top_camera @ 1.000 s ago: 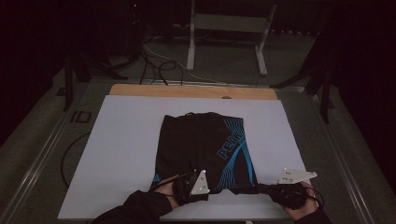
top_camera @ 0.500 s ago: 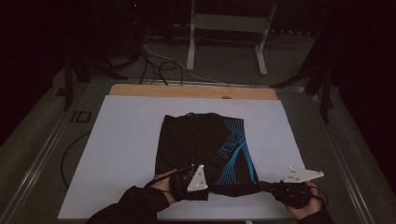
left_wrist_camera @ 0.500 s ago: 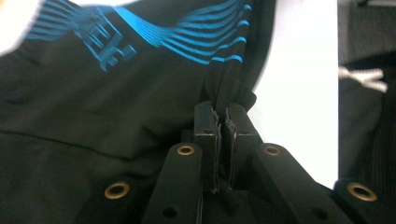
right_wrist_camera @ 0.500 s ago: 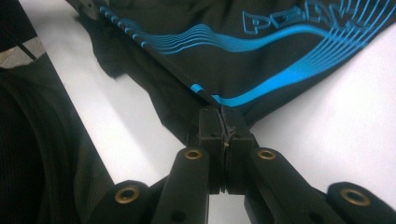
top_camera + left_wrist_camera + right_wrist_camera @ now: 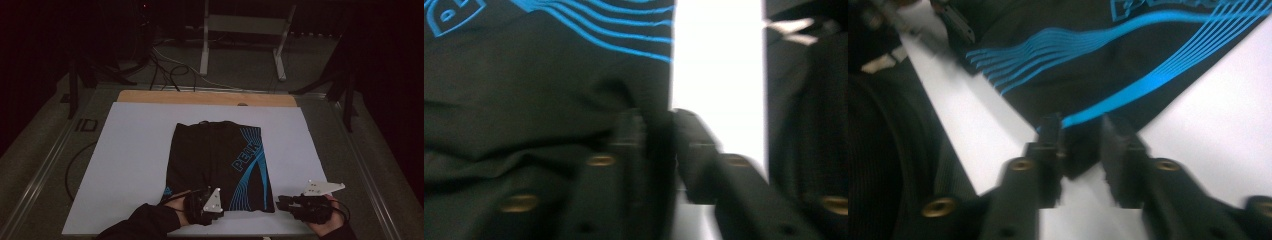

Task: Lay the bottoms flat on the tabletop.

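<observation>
Both tools have just been opening. Left tool (image 5: 207, 192) stands narrowly parted at the folded black shirt's (image 5: 220, 165) near left corner, right tool (image 5: 280, 202) likewise at its near right corner, cloth between but unpinched. Shirt lies mid-table (image 5: 125, 150), long axis running away from the near edge.

Both sets of jaws had just been opening at the near edge of the black garment (image 5: 220, 167) on the white sheet (image 5: 135, 160). The left gripper (image 5: 659, 150), clamped a second earlier, stood parted at the garment's near-left hem, with fabric still between the pads. The right gripper (image 5: 1082, 145) loosened at the near-right corner, whose tip lay between its jaws. The garment lay flatter along its near edge than before.
</observation>
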`<state>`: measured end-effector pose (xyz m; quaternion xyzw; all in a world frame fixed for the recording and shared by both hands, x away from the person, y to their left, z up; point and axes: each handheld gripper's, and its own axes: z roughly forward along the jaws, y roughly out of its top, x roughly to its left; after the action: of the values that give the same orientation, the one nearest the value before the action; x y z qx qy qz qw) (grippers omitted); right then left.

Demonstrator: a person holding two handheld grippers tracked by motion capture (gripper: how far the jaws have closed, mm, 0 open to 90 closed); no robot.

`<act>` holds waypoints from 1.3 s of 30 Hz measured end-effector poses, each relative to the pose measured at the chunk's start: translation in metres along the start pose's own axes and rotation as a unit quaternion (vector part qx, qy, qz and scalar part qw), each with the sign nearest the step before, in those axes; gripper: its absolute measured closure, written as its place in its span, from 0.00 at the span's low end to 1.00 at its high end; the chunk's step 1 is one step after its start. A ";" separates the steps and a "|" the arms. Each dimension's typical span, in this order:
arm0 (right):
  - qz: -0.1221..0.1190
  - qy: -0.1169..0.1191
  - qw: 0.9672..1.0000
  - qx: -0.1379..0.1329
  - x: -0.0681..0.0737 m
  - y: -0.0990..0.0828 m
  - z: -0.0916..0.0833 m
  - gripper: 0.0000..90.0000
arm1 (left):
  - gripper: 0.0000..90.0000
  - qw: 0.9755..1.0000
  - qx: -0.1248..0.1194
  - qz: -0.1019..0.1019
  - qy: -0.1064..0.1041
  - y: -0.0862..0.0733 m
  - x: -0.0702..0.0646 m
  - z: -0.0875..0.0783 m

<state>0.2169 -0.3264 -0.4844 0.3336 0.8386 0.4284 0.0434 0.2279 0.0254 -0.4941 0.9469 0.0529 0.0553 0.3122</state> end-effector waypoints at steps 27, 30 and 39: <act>0.007 -0.038 0.996 -0.076 -0.011 0.014 0.002 0.13 | 0.01 0.990 -0.109 -0.087 -0.030 -0.017 0.037 -0.042; 0.003 -0.037 0.997 -0.073 -0.012 0.018 0.006 0.13 | 0.01 0.988 -0.114 -0.098 -0.023 -0.022 0.043 -0.048; -0.018 -0.042 0.996 -0.075 -0.021 0.037 0.021 0.14 | 0.01 0.983 -0.126 -0.134 0.009 -0.039 0.065 -0.066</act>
<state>0.2596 -0.3092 -0.4740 0.3321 0.8075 0.4747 0.1111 0.2810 0.1036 -0.4602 0.8837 0.1745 0.0281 0.4334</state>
